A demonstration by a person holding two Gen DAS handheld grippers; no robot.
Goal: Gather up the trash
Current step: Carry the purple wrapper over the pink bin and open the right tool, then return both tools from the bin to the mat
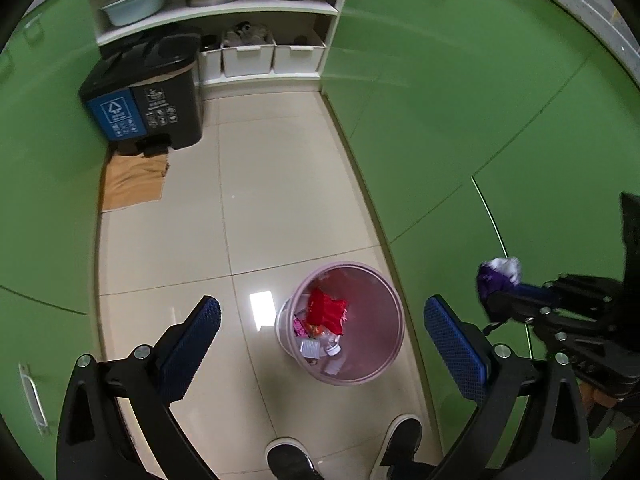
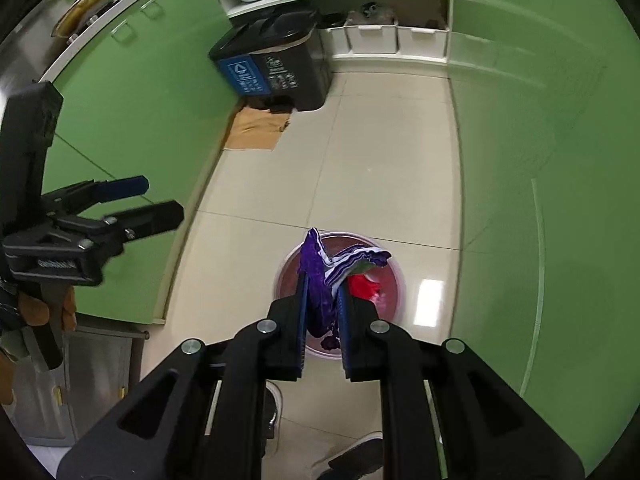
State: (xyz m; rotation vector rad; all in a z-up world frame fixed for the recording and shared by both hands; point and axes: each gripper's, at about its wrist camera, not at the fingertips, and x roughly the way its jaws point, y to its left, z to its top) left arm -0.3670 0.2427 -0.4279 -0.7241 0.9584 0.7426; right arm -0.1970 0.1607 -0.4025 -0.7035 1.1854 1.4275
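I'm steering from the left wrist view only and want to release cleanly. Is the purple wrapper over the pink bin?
Observer: In the right wrist view the purple wrapper lines up with the pink bin below, clamped in the right gripper.
Operator: Is the grip firm?
Observer: Both pads press on it; its crumpled end sticks out beyond the tips.
Operator: And my left gripper?
Observer: The left gripper hangs open and empty, off to the side near the green cabinet.
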